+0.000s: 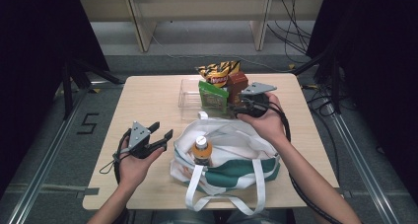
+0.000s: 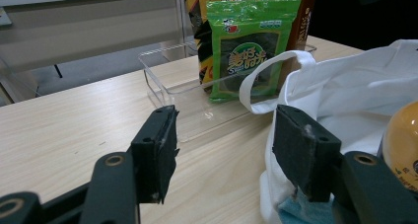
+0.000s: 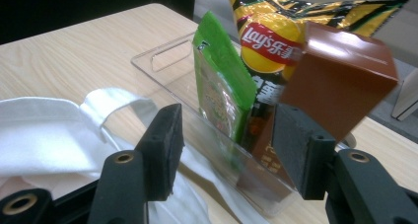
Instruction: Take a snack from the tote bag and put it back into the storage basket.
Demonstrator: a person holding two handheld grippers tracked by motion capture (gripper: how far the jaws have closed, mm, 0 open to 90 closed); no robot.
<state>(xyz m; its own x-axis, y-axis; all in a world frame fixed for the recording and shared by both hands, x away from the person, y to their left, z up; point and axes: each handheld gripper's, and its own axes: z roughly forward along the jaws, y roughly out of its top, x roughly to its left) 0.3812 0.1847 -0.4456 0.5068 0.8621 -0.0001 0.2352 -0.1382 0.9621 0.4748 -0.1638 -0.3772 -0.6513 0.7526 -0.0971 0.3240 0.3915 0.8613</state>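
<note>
A clear plastic bin (image 1: 190, 93) stands at the table's far middle. In it stand a yellow chips bag (image 1: 218, 71), a green seaweed packet (image 1: 213, 95) and a brown box (image 1: 237, 82). A white and green tote bag (image 1: 231, 157) lies open in front of the bin, with an orange-capped bottle (image 1: 202, 150) upright inside. My right gripper (image 1: 235, 110) is open at the bin's near right corner; in the right gripper view its jaws (image 3: 226, 115) frame the green packet (image 3: 219, 81) and the brown box (image 3: 340, 76) without touching them. My left gripper (image 1: 162, 131) is open left of the bag, holding nothing.
The light wooden table (image 1: 148, 100) has bare surface on its left half and along the far left edge. One white handle of the bag (image 2: 276, 78) loops up toward the bin (image 2: 167, 76). Dark frames and cables stand around the table.
</note>
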